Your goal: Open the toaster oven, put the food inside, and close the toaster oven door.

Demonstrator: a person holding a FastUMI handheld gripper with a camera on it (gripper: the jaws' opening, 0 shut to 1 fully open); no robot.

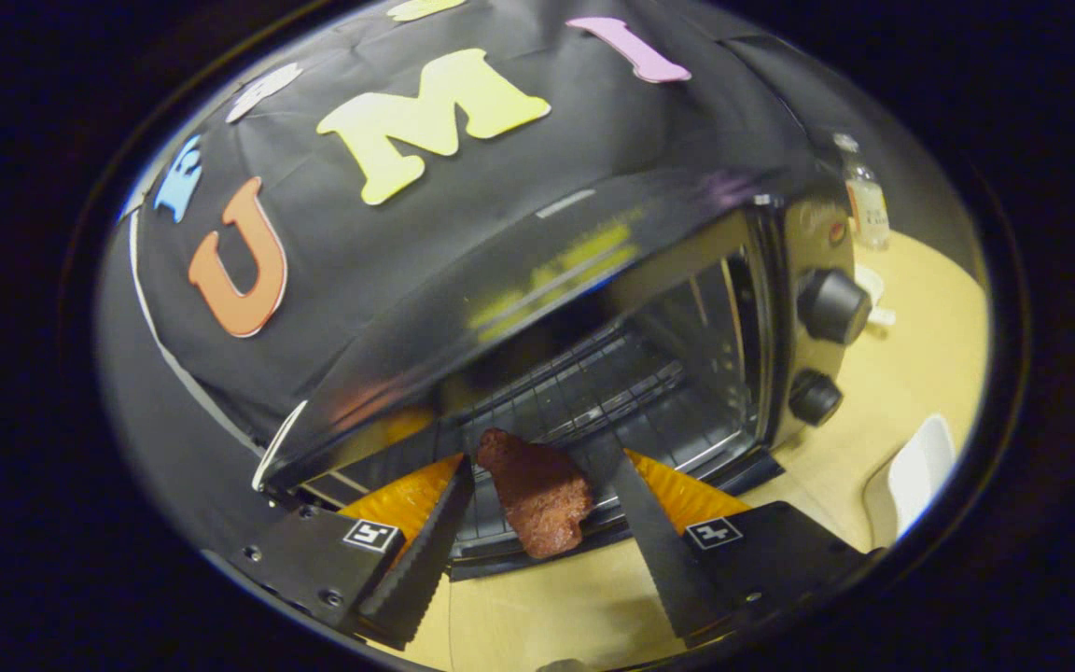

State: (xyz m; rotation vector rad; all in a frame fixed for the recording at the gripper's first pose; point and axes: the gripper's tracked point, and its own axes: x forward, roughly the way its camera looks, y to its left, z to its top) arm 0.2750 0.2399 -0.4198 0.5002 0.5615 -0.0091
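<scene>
Since it looks small and crumbly: the piece of food (537,493) probably weighs little, dents easily; take it gently across its wide middle.
Look: reddish-brown, rough, wedge-shaped.
Place: lower centre, on the open toaster oven (612,373) door, between the fingers.
Gripper (537,546): fingers apart, clear of it.

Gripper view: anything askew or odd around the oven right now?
Slightly. The reddish-brown piece of food sits between the open gripper's black serrated fingers, touching neither, half over the black toaster oven's front edge rather than fully on the wire rack.
</scene>
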